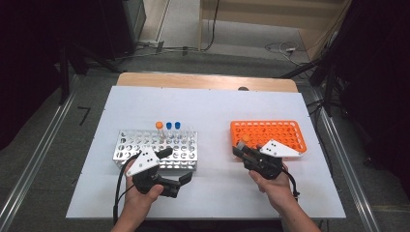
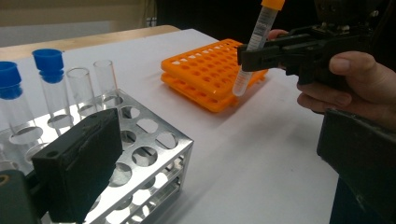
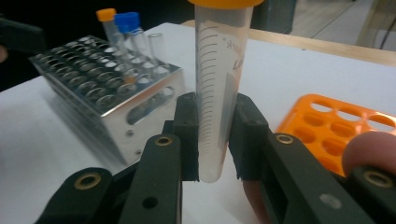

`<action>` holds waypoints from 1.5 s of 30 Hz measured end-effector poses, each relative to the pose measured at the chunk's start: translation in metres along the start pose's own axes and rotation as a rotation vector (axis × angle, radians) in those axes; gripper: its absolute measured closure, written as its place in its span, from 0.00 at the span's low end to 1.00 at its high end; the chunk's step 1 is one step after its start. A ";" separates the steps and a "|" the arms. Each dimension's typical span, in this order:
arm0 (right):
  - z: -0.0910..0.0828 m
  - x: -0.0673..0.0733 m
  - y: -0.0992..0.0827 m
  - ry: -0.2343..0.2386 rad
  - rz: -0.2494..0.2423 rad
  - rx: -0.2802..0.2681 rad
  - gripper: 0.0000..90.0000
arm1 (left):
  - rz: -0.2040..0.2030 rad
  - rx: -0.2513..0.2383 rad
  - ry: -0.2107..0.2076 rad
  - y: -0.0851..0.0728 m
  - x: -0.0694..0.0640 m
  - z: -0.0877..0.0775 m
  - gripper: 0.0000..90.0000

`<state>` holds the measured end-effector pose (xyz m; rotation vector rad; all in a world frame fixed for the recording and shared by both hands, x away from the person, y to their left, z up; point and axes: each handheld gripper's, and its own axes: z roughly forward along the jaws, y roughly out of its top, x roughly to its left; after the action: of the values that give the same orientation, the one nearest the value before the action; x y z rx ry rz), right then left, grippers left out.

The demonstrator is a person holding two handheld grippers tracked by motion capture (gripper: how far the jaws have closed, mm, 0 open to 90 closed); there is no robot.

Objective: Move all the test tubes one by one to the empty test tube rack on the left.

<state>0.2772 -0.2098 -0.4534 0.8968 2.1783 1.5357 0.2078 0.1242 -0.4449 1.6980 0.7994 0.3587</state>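
Tube [image 3: 215, 88] with orange cap, held upright and pinched between the jaws of the right gripper [image 3: 214, 135], long axis vertical, rounded tip hanging just above the near left corner of the orange rack [image 1: 285, 137], right of centre in the high view. Steel rack [image 1: 159, 147] lies well to its left, beside the left gripper [image 1: 181, 180], whose jaws stand apart and hold nothing.

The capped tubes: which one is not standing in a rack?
The orange-capped tube clamped in the right gripper, beside the orange rack. The other three capped tubes stand in the metal rack.
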 end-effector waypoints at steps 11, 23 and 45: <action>0.002 0.039 -0.001 0.102 -0.055 0.028 0.80 | 0.014 -0.001 0.010 0.001 -0.010 0.003 0.08; 0.010 0.067 -0.003 0.176 -0.095 0.059 0.80 | 0.020 -0.004 -0.061 0.003 -0.018 0.011 0.35; 0.023 0.097 -0.007 0.258 -0.137 0.105 0.80 | 0.097 0.000 -0.161 0.004 -0.034 0.025 0.81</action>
<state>0.2160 -0.1307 -0.4600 0.5903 2.4640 1.5554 0.2003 0.0823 -0.4423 1.7458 0.6008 0.2845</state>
